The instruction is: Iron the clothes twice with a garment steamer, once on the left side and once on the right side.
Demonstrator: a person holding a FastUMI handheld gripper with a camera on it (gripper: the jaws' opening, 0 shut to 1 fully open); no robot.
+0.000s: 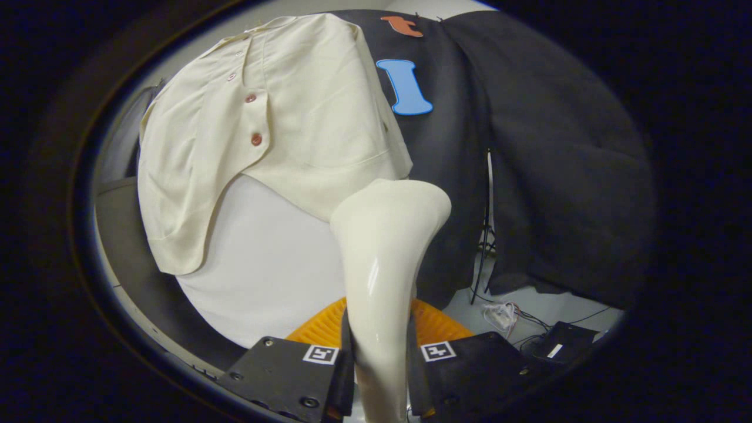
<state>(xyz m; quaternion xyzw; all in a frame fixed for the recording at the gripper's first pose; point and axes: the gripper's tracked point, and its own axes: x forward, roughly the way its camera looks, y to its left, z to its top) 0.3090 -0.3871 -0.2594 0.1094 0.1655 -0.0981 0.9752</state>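
My gripper [380, 376] clamps both fingers on the garment steamer [385, 258] by its handle, its head raised just below the hem of the hanging cream shirt [305, 117], seemingly to aim steam there.

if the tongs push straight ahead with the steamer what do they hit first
Likely the cream shirt's lower hem: the tongs grip the steamer, whose head sits just at it; depth is unclear.

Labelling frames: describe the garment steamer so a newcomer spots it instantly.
Start at the cream shirt hanging before the booth wall. Just below its hem rises the garment steamer, clamped between the hand-held gripper fingers. It is glossy, ivory, with a flared head, unlike the matte shirt and ribbed orange object behind it.
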